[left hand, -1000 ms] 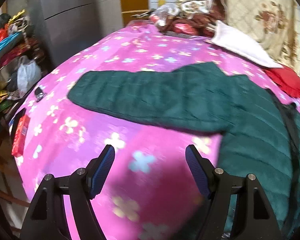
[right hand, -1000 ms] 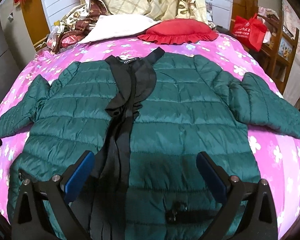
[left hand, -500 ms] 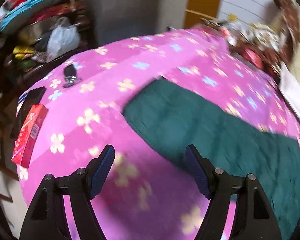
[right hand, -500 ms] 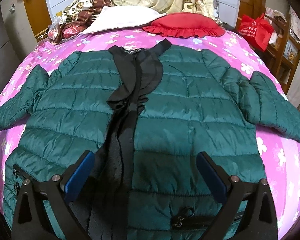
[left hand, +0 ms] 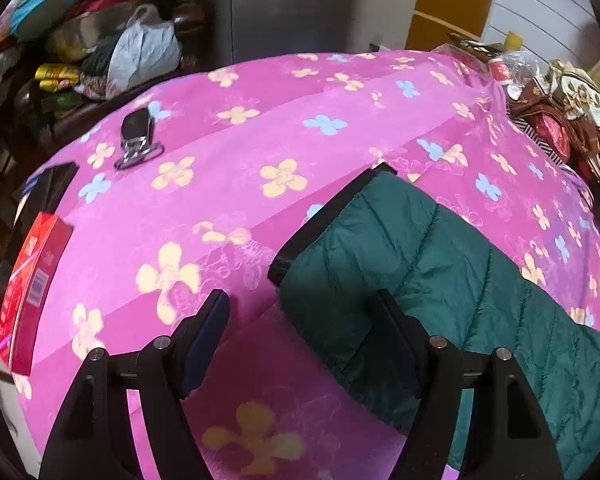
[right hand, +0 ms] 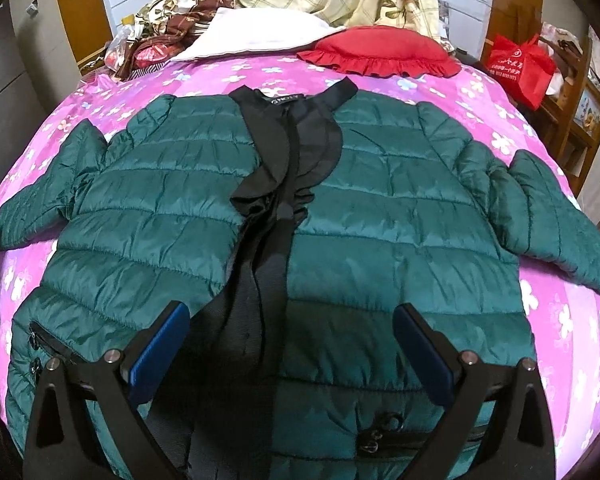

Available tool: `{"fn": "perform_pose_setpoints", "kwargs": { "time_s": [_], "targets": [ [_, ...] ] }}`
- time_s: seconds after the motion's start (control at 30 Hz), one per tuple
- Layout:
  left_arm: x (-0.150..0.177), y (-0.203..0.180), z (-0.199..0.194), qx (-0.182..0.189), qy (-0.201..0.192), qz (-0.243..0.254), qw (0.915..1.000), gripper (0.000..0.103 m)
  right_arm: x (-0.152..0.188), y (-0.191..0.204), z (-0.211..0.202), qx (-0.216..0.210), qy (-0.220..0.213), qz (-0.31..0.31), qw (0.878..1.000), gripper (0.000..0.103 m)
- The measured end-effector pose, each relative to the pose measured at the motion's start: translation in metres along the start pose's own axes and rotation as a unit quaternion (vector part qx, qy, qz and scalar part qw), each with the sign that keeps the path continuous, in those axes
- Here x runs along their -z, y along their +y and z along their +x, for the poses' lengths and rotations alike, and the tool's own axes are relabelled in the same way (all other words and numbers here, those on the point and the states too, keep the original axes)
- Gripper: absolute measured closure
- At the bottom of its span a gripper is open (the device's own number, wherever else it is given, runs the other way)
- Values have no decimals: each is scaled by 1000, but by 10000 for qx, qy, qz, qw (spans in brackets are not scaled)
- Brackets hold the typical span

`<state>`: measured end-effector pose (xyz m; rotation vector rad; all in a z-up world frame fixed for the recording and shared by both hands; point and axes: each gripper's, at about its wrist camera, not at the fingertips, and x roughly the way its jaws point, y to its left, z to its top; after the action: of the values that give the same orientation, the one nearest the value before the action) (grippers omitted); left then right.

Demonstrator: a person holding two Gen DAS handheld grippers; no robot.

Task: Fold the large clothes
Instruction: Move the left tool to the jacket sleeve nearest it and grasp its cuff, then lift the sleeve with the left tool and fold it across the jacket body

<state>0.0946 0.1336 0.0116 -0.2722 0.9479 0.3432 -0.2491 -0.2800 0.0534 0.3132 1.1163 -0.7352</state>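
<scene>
My green puffer jacket (right hand: 380, 208) lies flat, front up, on the pink floral bedspread (left hand: 260, 140). My left gripper (left hand: 300, 328) gapes wide at its sleeve cuff (left hand: 332, 216); my right gripper (right hand: 292, 340) hangs wide over the hem.

Left gripper (left hand: 300, 336): my jaws are spread, sleeve cuff (left hand: 340, 280) sits just ahead between them, bare bedspread (left hand: 228, 152) to my left is passable. Key fob (left hand: 137, 136) and red box (left hand: 30, 292) block far left edge. Right gripper (right hand: 292, 348): jacket (right hand: 380, 208) fills everything ahead; red pillow (right hand: 380, 58) beyond collar.
</scene>
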Motion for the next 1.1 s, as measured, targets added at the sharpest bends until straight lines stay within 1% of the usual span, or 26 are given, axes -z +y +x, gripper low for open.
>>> {"fn": "perform_pose_setpoints", "kwargs": {
  "time_s": [0.03,0.07,0.1,0.13,0.2,0.23,0.27,0.37,0.47,0.57,0.67,0.8,0.9,1.0,1.1],
  "targets": [
    [0,-2,-1,39,-59,27,10000,58,0,0,0,6,7,-5,10000,0],
    [0,-3,0,114,-69,45,9999,66,0,1,1,9,11,-12,10000,0],
    [0,-4,2,219,-40,54,9997,70,-1,1,2,13,20,-22,10000,0],
    [0,-5,4,338,18,51,9994,78,-1,1,3,19,26,-28,10000,0],
    [-1,-6,3,382,-25,69,9992,88,-1,1,6,42,43,-26,10000,0],
    [-2,-7,3,462,-18,92,9989,98,-1,1,7,45,50,-21,10000,0],
    [-2,-8,2,546,17,104,9985,103,-1,0,7,49,55,-15,10000,0],
    [-2,-7,-10,832,105,27,9965,103,-1,-2,7,65,37,0,10000,0],
    [1,-8,-37,1054,-76,0,9944,103,0,-6,4,80,-25,5,10000,0],
    [4,-15,-69,1324,-301,140,9906,103,0,-10,5,128,-16,44,9999,0],
    [9,-28,-108,1644,-547,366,9842,103,1,-16,4,119,-16,138,9998,0],
    [22,-53,-152,2036,-670,674,9744,103,3,-20,-1,110,-58,187,9997,0],
    [36,-76,-180,2178,-754,1019,9677,103,5,-22,-6,130,-98,172,9997,0],
    [54,-98,-201,2218,-864,1326,9622,103,8,-26,-9,176,-126,180,9996,0],
    [75,-121,-219,2322,-909,1662,9540,103,11,-31,-9,196,-92,181,9996,0]
  ]
}}
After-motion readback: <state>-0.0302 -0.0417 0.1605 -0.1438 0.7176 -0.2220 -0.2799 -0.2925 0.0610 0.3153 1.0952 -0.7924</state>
